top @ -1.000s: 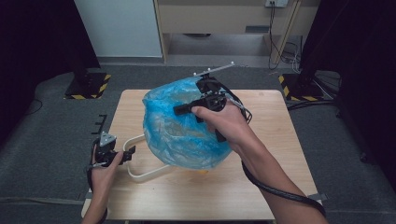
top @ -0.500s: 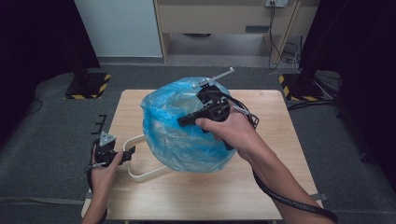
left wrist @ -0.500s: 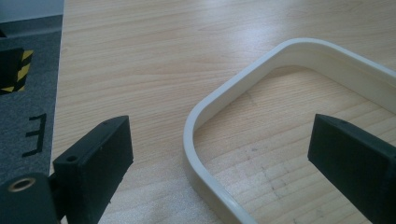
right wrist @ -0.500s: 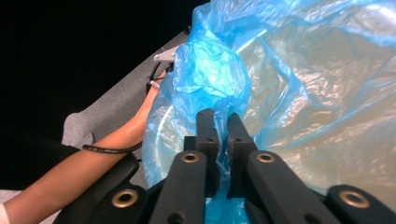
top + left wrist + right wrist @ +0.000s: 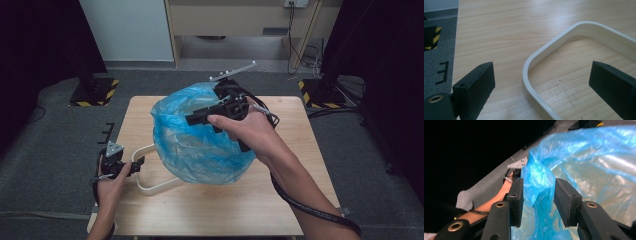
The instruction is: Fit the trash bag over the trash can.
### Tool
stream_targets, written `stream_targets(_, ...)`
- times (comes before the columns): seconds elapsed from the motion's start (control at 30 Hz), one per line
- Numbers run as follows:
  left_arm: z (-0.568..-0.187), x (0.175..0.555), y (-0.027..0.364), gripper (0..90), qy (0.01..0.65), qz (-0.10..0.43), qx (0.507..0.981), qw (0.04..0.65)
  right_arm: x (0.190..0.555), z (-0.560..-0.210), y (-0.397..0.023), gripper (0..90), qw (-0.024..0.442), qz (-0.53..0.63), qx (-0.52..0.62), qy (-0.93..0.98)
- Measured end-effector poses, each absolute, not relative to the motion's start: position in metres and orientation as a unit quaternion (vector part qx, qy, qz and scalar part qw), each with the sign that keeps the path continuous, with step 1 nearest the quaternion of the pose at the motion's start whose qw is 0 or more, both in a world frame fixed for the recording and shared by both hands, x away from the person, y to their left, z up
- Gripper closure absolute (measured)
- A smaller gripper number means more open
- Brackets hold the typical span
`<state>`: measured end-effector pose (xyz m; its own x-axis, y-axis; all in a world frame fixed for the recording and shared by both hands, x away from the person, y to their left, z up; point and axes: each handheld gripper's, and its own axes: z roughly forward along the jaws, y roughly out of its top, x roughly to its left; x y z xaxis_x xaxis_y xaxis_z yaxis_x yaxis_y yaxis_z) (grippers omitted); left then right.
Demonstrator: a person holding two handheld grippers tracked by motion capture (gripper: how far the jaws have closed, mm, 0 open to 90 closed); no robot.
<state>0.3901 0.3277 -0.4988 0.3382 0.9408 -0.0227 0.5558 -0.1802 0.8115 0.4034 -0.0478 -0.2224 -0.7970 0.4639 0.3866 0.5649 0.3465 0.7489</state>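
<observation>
A large translucent blue plastic bag (image 5: 200,145) bulges up from the middle of the wooden table (image 5: 280,210). My right gripper (image 5: 192,119) is at the bag's top, pointing left. In the right gripper view its jaws (image 5: 537,195) have just been opening. A loose fold of the bag (image 5: 599,170) stands between the pads, which do not press on it. A white rounded frame (image 5: 150,187) lies flat at the bag's lower left. My left gripper (image 5: 137,165) hovers open at that frame. In the left gripper view a corner of the frame (image 5: 534,60) lies between the wide jaws (image 5: 541,82).
Grey carpet surrounds the table. Yellow-and-black striped stand bases (image 5: 95,92) sit at the far left and far right (image 5: 320,92). A wooden cabinet (image 5: 240,20) with cables stands behind. Bare tabletop (image 5: 225,210) shows along the near edge.
The right hand has shifted slightly to the right at the bag's top, and the bag's film has changed shape a little. The left hand and the white frame have stayed put.
</observation>
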Motion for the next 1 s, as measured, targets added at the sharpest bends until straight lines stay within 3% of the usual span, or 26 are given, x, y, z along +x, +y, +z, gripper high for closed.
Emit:
stream_targets(0.3,-0.499,0.39,0.327,5.8,0.516,0.253,0.725,0.379,0.424,-0.22,-0.039,76.9,0.048,-0.47,-0.333,-0.816)
stream_targets(1.0,-0.499,0.391,0.326,5.9,0.514,0.25,0.726,0.382,0.456,-0.262,-0.006,78.9,0.016,-0.374,-0.365,-0.853)
